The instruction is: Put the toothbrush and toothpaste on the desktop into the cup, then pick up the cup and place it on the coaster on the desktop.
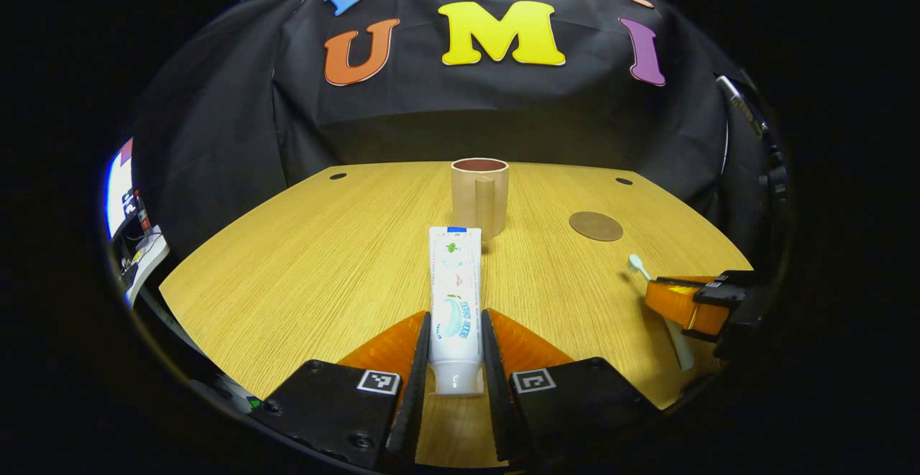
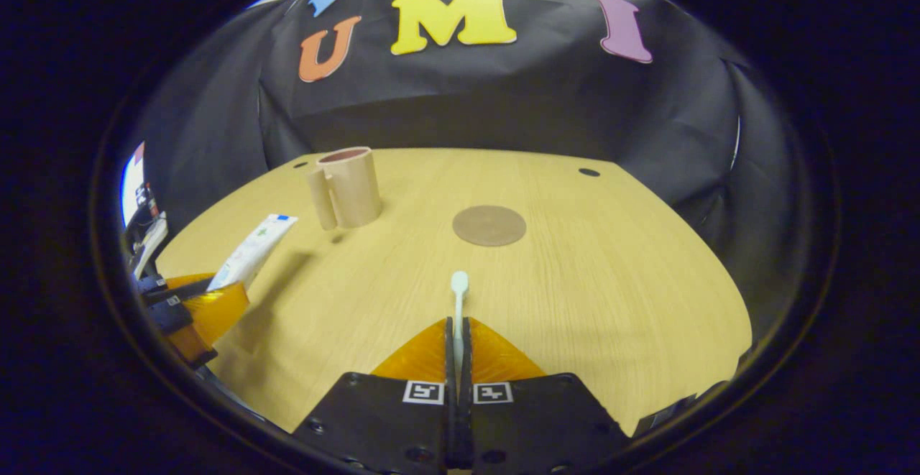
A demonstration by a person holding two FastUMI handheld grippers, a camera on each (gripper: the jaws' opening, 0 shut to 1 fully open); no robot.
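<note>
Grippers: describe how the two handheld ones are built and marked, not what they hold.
The left gripper and right gripper are built alike: a black blocky body with visible screw heads, and a small square black-and-white tag on each finger mount. Translucent orange wedge-shaped plastic braces each finger. The fingers are flat, thin and run forward in parallel. No cables, hands or sleeves can be made out on either.

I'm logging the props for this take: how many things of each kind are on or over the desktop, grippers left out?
Toothpaste tube: 1, held between the left gripper's fingers
Toothbrush: 1, held between the right gripper's fingers
Cup: 1, standing on the desktop
Coaster: 1, lying bare beside the cup
Total: 4
</note>
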